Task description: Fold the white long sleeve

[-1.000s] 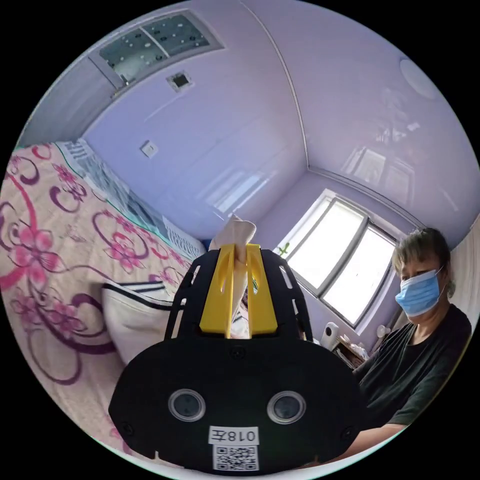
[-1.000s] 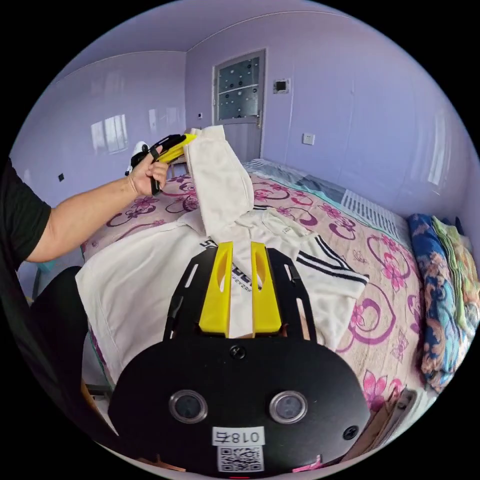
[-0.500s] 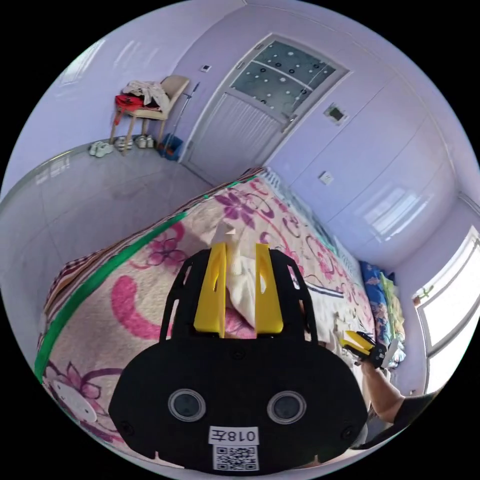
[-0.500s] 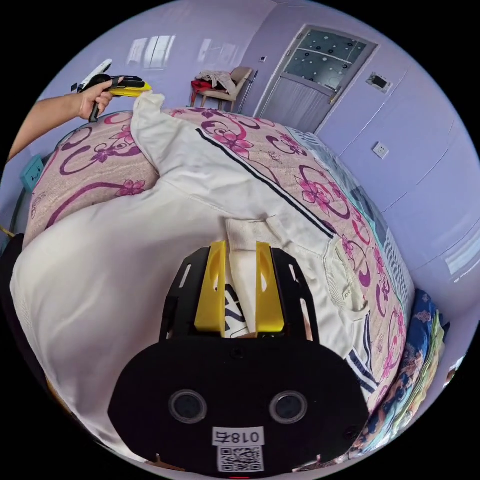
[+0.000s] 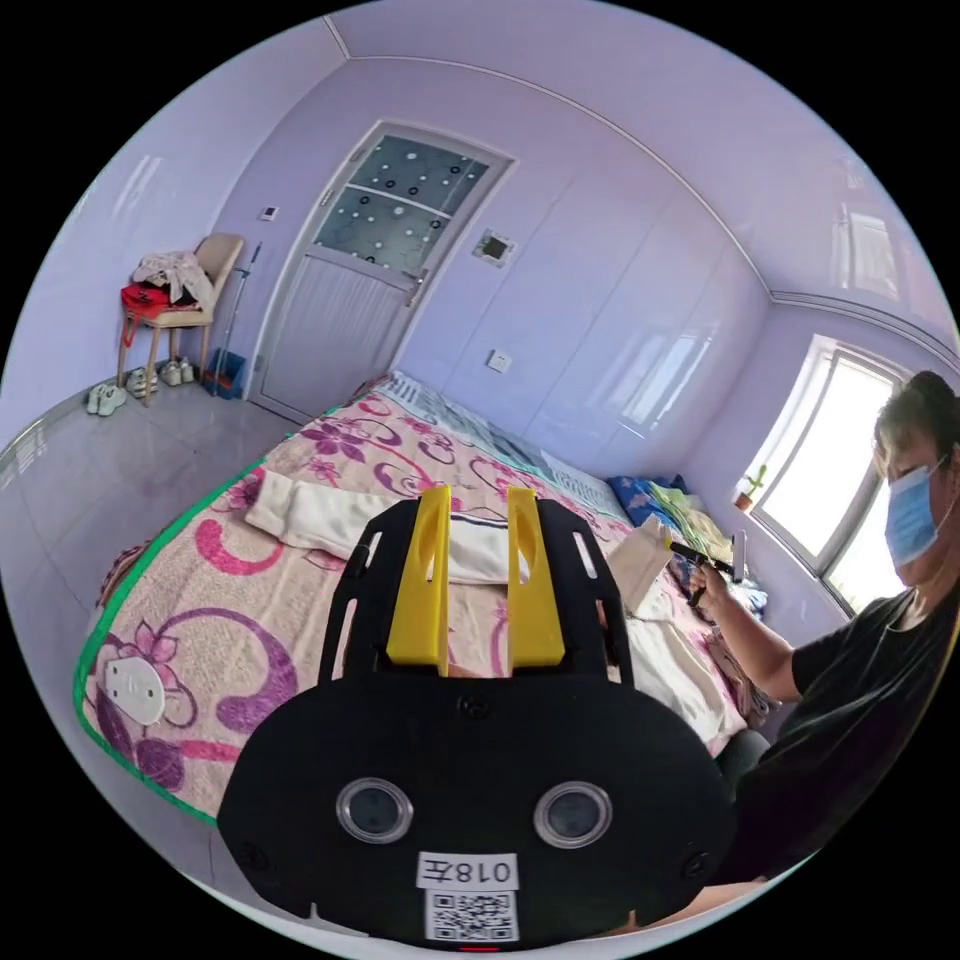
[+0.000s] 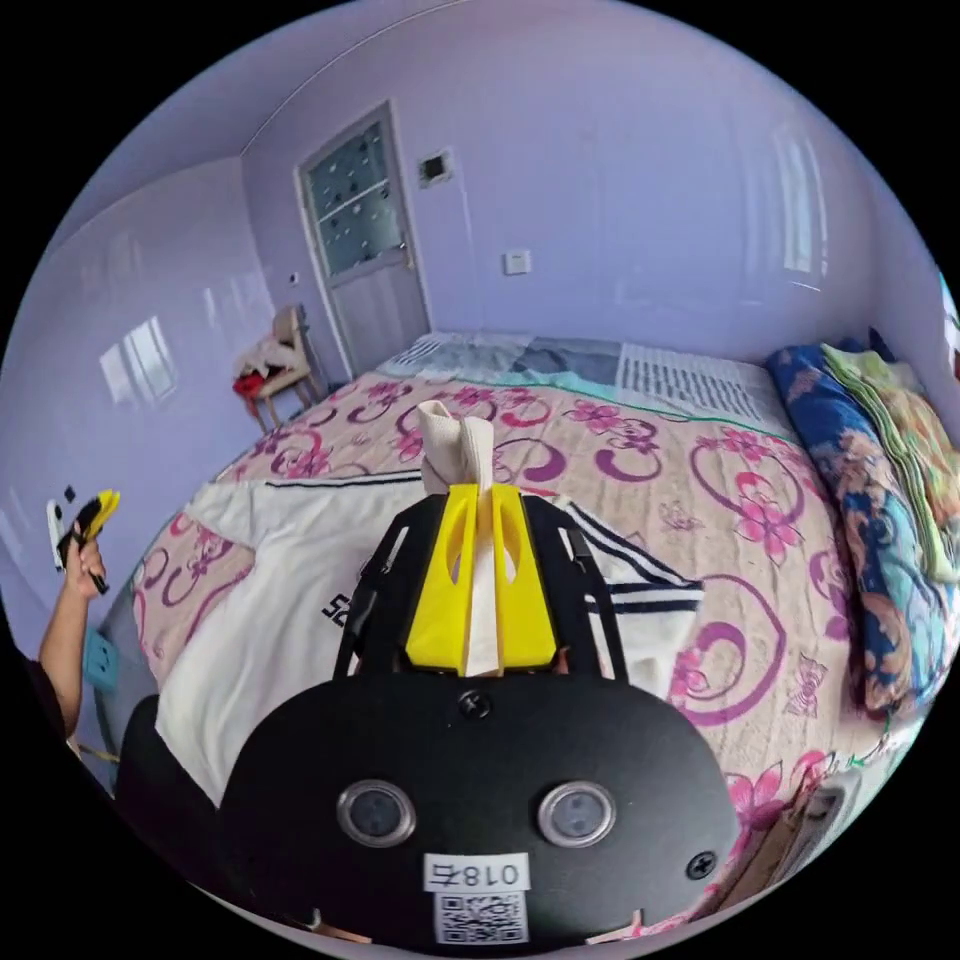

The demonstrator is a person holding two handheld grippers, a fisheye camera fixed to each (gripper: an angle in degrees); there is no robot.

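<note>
your right gripper (image 6: 480, 590) pinches a fold of the white long sleeve (image 6: 290, 590) (both jaws on it). your left gripper (image 5: 478, 580) hangs parted and empty over the bedspread (image 5: 200, 620), probably well clear.

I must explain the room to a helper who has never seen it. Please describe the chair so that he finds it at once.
Start at the door with the dotted glass panel. Beside it, against the purple wall, stands the chair, with shoes on the floor beneath. It is the room's one seat, and clothes, white over red, are heaped on it.
</note>
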